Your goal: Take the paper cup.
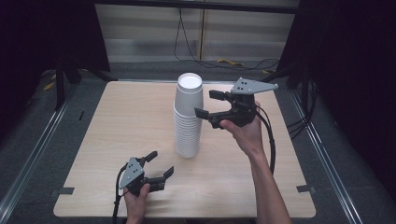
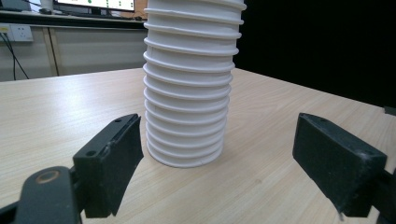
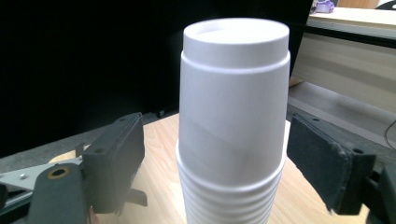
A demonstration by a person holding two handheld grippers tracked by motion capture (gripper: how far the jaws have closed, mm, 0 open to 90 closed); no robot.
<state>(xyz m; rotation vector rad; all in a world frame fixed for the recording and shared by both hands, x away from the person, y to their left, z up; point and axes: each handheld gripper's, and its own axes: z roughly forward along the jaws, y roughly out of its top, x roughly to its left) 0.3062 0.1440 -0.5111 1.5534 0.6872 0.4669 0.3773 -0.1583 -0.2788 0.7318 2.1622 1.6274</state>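
Two grippers, jaws open, right gripper (image 1: 208, 103) beside upside-down cup stack (image 1: 188, 116), left gripper (image 1: 159, 164) near.

Light wood table (image 1: 116, 140), grey floor (image 1: 70, 107), black curtains (image 1: 345, 70), cables.

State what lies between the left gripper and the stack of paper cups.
Only bare table: the left gripper view shows open wood between the left gripper and the cup stack.

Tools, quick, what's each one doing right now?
Left tool: open, holding nothing, low by the cup stack.
Right tool: open around the top cup, not gripping.
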